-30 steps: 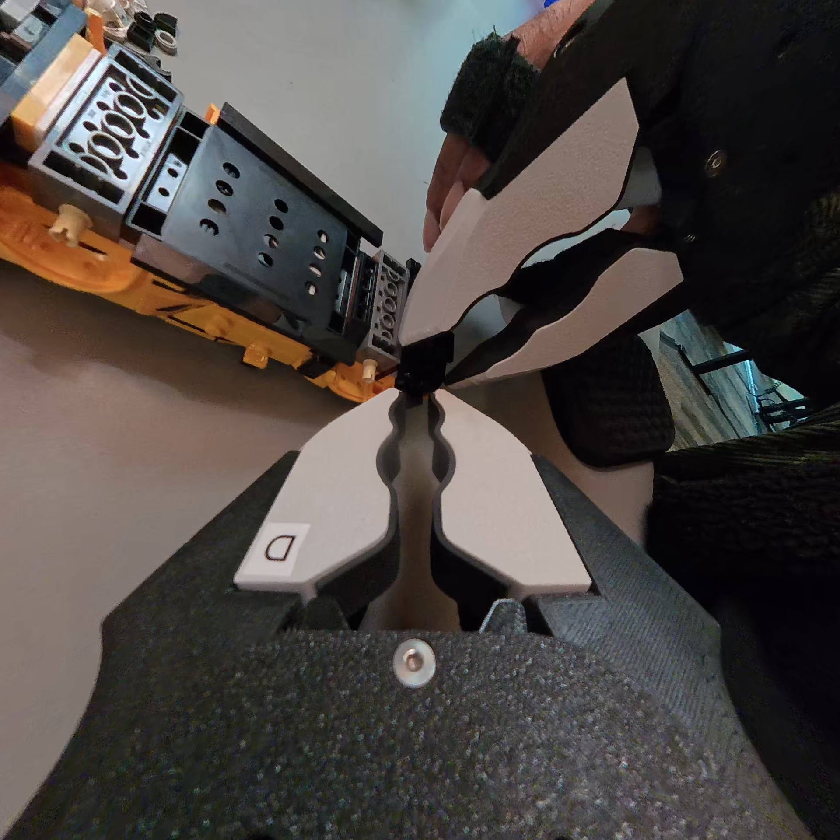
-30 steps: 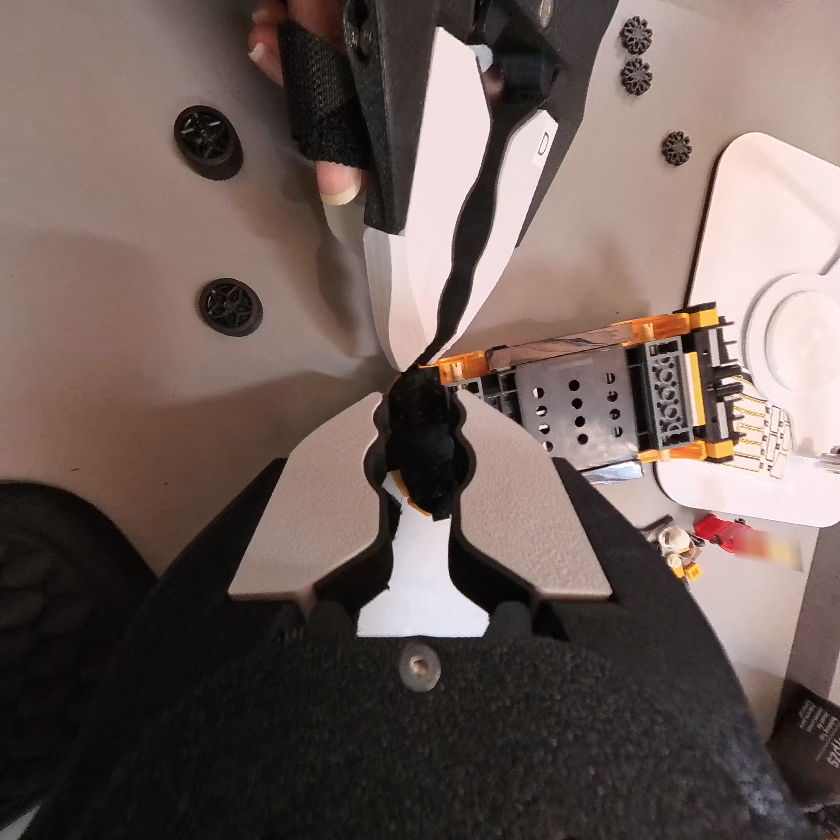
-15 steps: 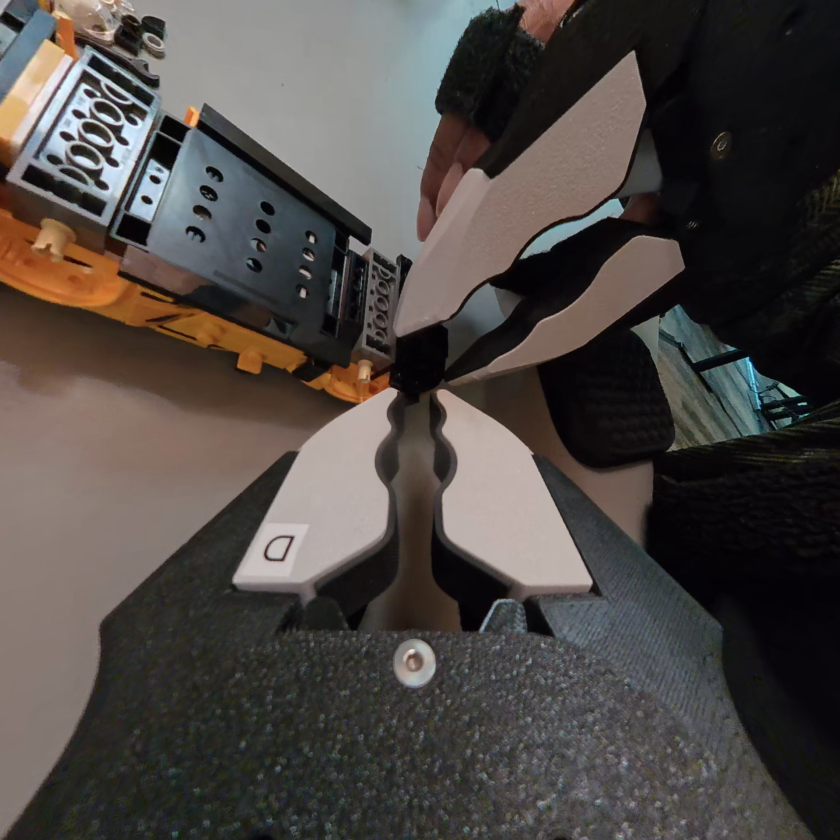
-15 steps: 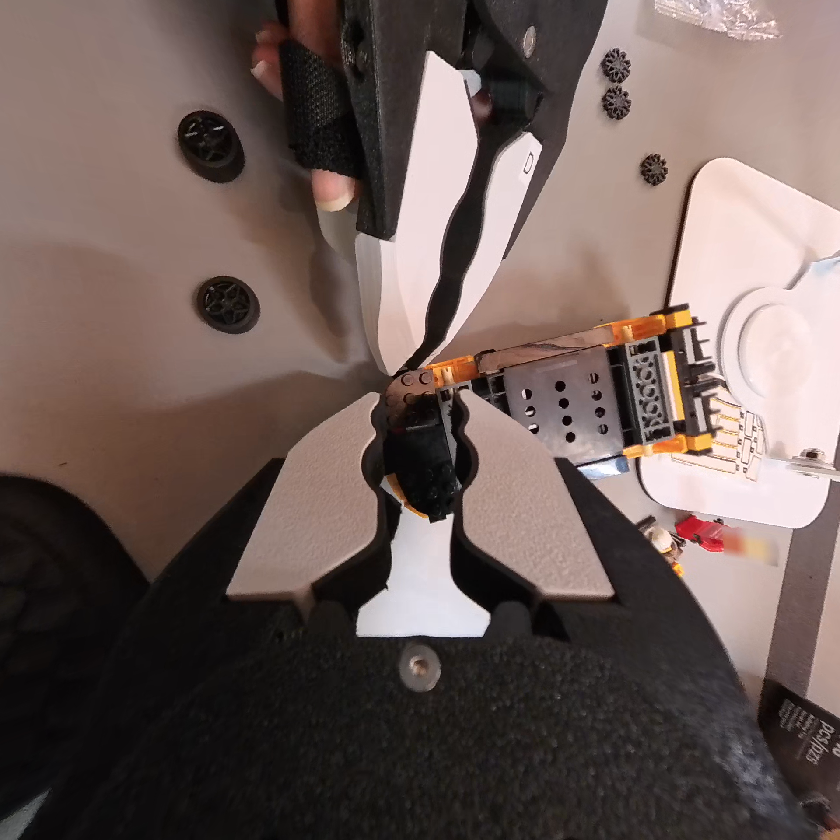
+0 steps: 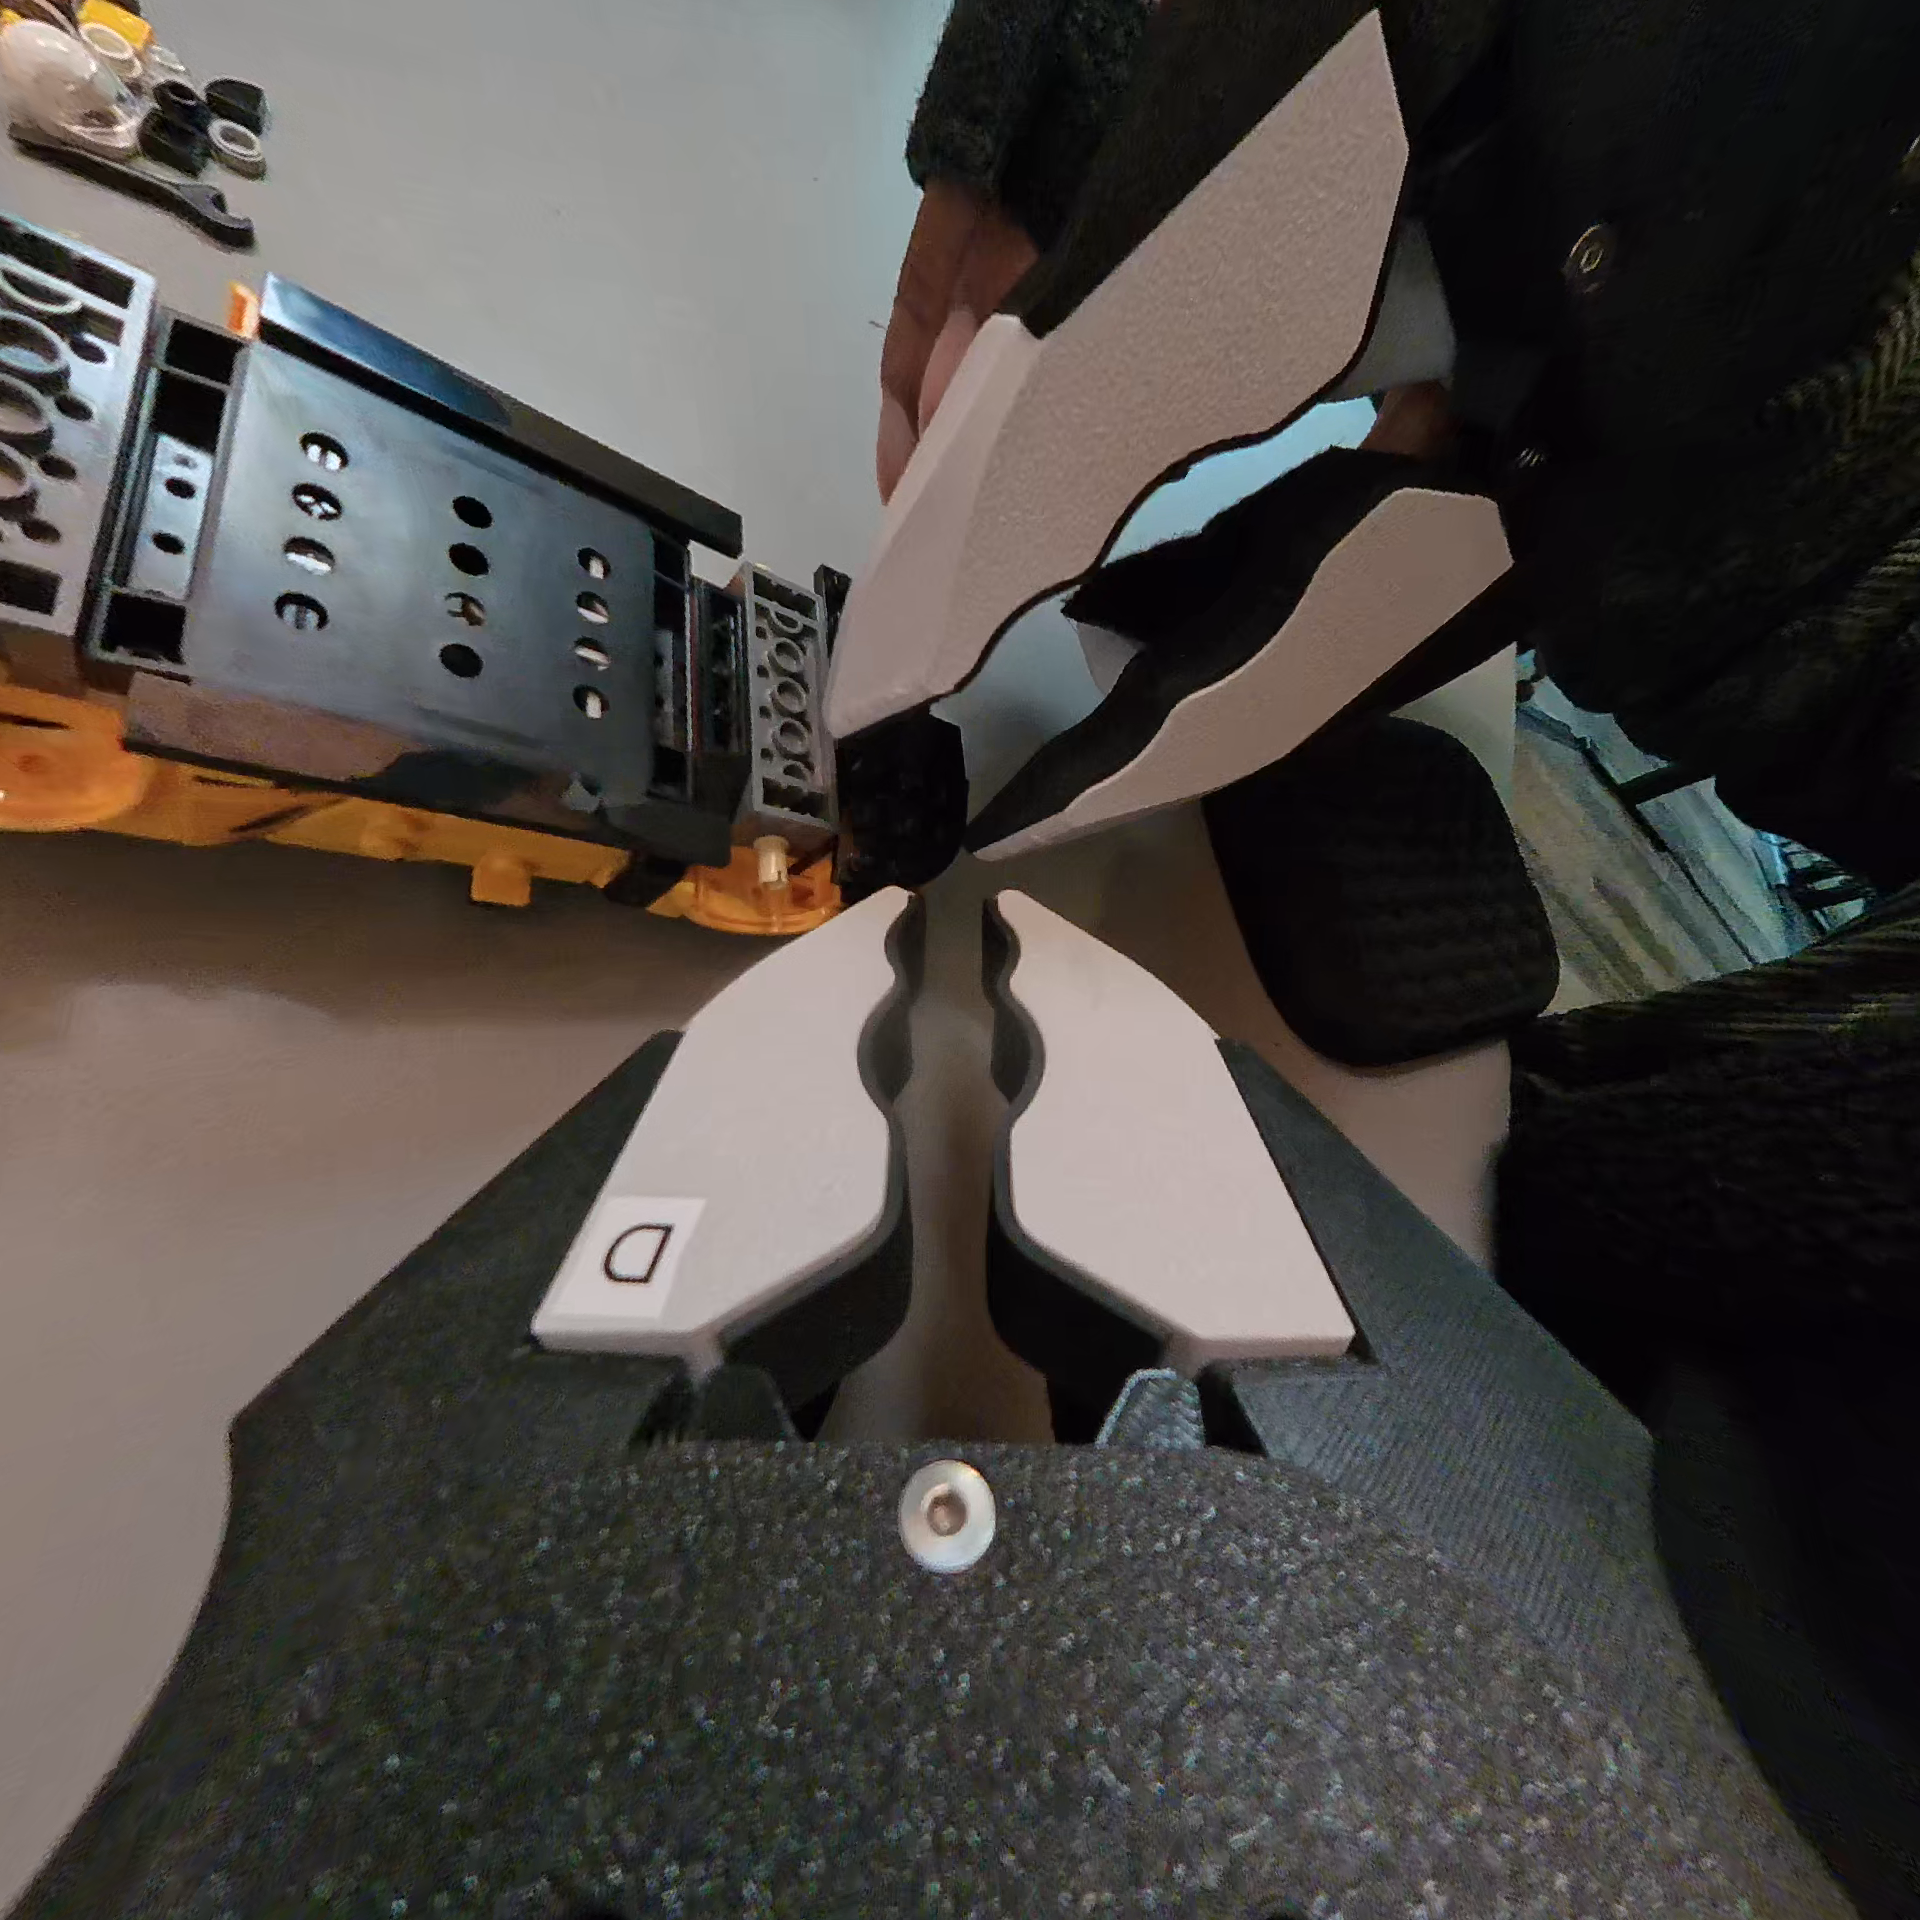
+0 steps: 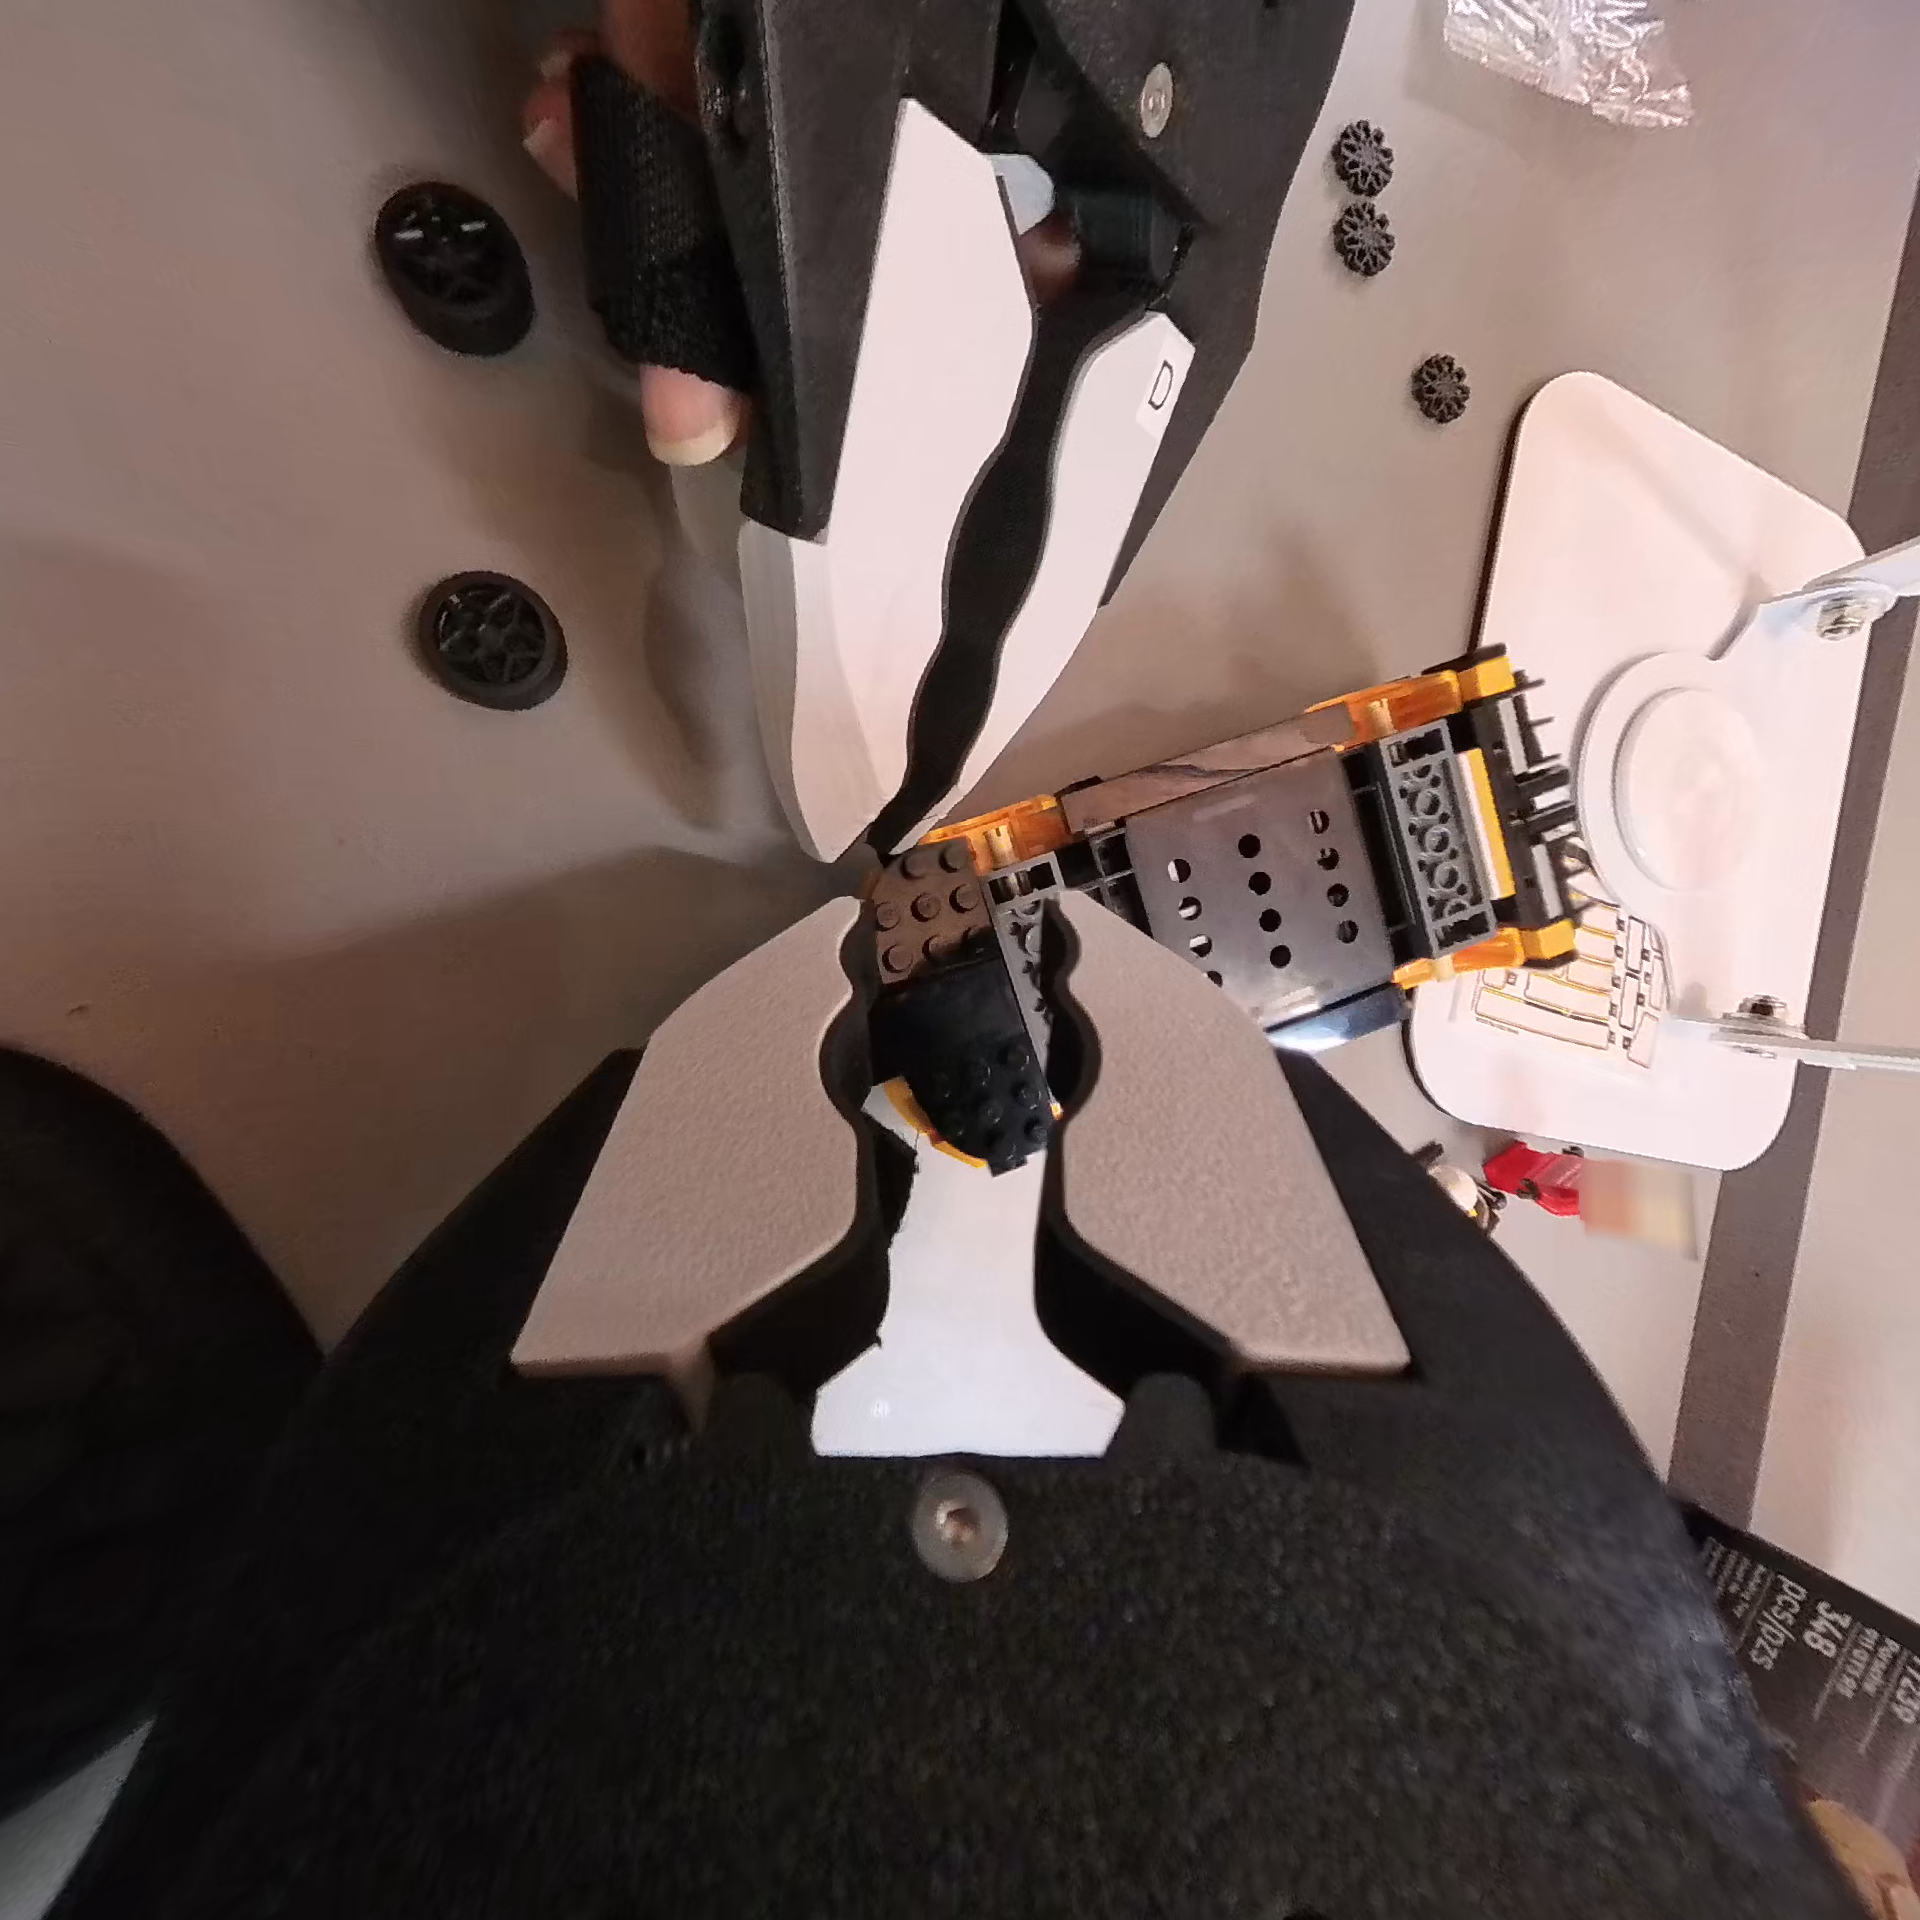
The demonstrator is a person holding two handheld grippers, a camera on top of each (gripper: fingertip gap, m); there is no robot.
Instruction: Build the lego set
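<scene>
Taking the lego car (image 6: 1257, 894) as landmark: at its near end we find the right tongs (image 6: 961, 914) and left tongs (image 6: 894, 821) meeting, blocking access. Two black wheels (image 6: 488, 639) lie well left; a white board (image 6: 1662, 769) touches its far end. Bare surface (image 6: 260, 883) left of it stays passable.

Looks like a hobby or lab workbench: plain grey desk (image 6: 260, 831) strewn with small black toy wheels (image 6: 491, 641). White flat mounting plate (image 6: 1662, 582) near its right edge; crinkled clear plastic bag (image 6: 1569, 52) at the far edge.
</scene>
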